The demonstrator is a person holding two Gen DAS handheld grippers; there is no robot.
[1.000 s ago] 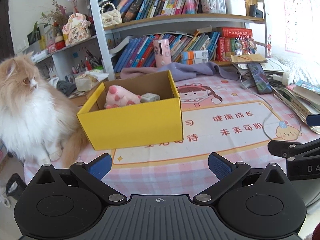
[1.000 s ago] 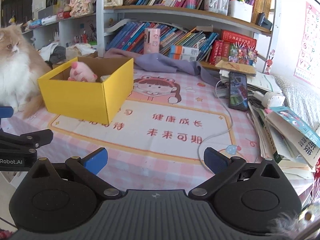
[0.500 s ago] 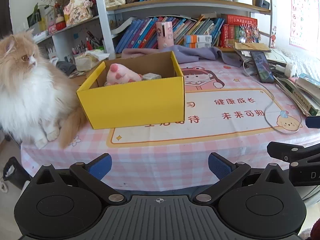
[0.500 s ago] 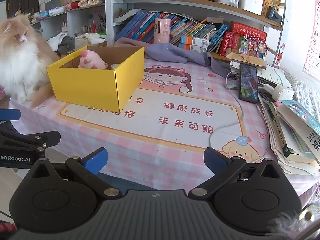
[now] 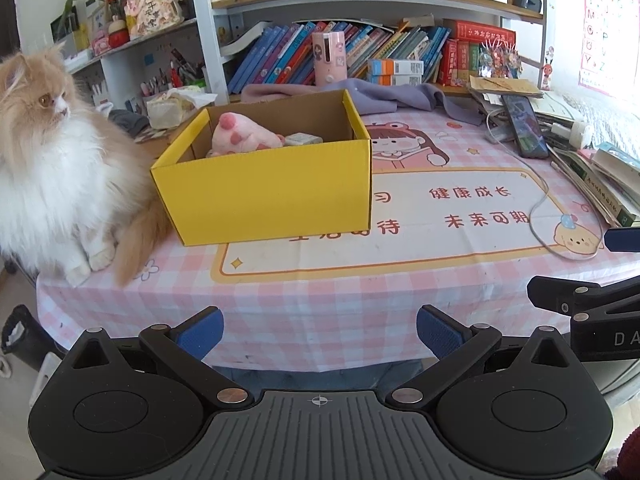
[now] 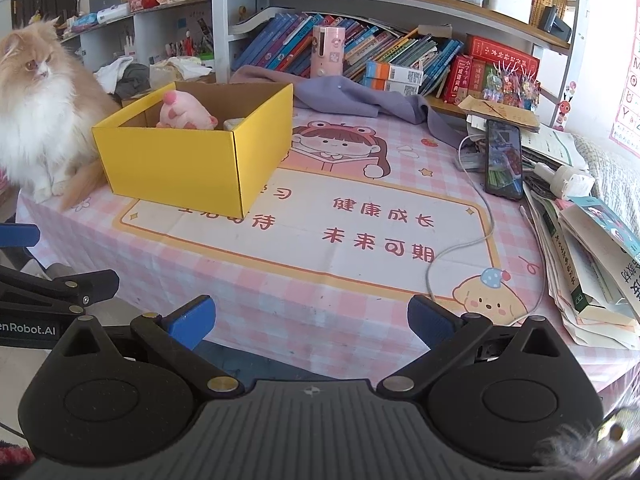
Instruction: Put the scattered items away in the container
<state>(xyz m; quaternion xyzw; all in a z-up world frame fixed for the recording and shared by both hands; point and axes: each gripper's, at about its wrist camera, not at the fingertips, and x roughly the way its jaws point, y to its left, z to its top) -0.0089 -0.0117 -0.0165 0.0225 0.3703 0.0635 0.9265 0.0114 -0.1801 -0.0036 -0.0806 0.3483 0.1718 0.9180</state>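
Yellow cardboard box is sitting on the tabletop, holding a pink plush toy; left gripper and right gripper are hovering empty, fingers wide

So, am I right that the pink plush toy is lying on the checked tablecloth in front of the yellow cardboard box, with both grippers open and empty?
Not quite: the pink plush toy lies inside the yellow cardboard box, not on the checked tablecloth in front of it, as the left wrist view shows. The rest holds: the left gripper and right gripper are both open and empty.
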